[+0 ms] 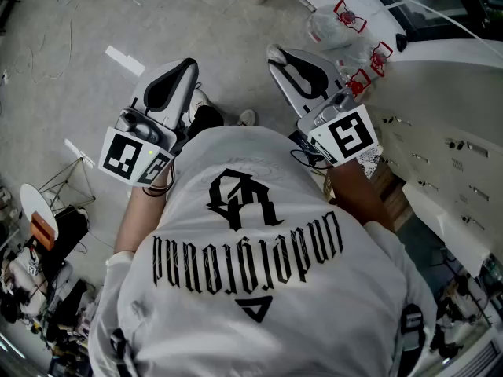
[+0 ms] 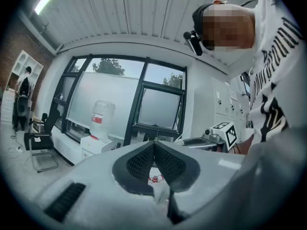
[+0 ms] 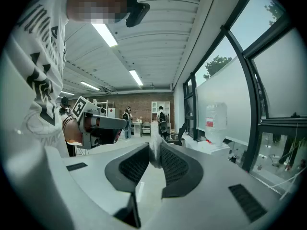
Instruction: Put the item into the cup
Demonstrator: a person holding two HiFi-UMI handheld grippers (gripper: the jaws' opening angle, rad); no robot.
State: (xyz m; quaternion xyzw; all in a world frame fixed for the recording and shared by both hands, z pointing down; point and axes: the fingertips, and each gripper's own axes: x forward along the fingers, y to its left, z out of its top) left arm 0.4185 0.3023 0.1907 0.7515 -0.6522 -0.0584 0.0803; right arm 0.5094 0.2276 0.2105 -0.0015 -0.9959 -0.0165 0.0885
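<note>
Your right gripper (image 3: 153, 147) has its jaws shut on the item (image 3: 155, 153), a thin pale thing right between the tips. Your left gripper (image 2: 154, 143) has its jaws closed together, holding nothing.

2 tools (image 1: 191, 63) (image 1: 274, 52), 1 water jug (image 2: 102, 113)

I see smooth matt grey-white plastic shells on the left gripper (image 2: 154, 145) and right gripper (image 3: 154, 146), each with black ribbed rubbery pads (image 2: 141, 162). The right one pinches a pale, soft-looking scrap (image 3: 153, 158). The person's shirt (image 1: 259, 289) is white cloth; the floor (image 1: 78, 22) is smooth, faintly glossy.
</note>
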